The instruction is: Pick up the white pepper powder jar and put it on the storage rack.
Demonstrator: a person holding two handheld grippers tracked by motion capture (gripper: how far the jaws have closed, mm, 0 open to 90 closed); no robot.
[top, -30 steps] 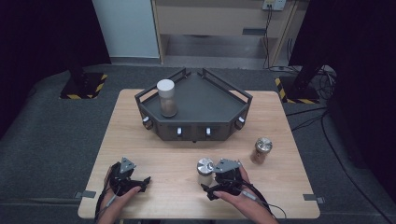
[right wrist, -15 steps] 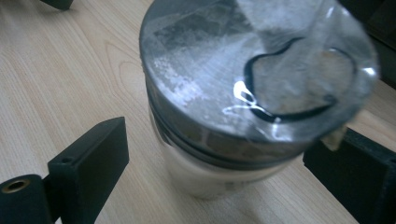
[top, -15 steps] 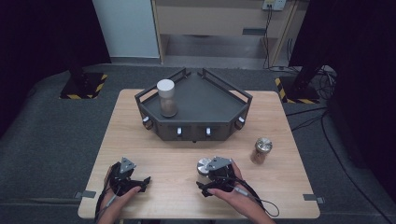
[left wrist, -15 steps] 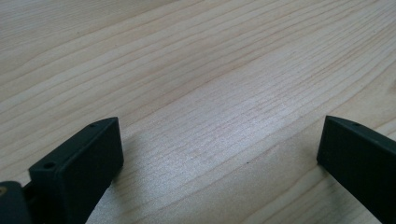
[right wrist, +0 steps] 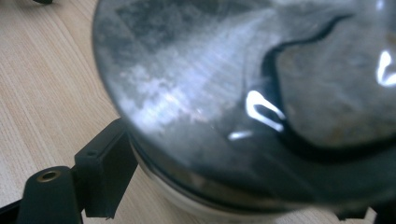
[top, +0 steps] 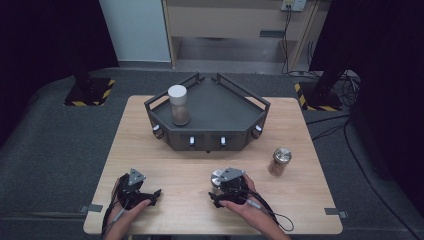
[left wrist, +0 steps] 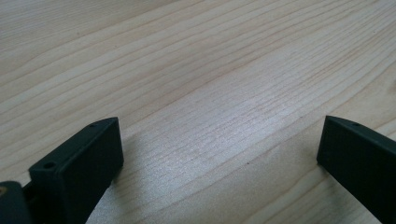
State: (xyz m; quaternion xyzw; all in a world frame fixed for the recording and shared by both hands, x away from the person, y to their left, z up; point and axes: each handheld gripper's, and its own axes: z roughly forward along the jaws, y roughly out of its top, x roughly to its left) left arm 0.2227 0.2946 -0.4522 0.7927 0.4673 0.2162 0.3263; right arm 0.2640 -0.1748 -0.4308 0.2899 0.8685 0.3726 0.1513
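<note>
Left tongs [left wrist: 217,154] wide apart — bare wooden table [left wrist: 196,70] between.

Wooden table [top: 150,135] — dark tray [top: 220,127], two metal-lidded jars [top: 279,161] [top: 218,178] directly on it.

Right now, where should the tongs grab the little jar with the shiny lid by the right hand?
Grab the jar on its round sides just under the metal lid, coming down from above. It stands upright on the table, and the lid is wider, so it acts like a lip. The right tongs already sit around it there.
</note>
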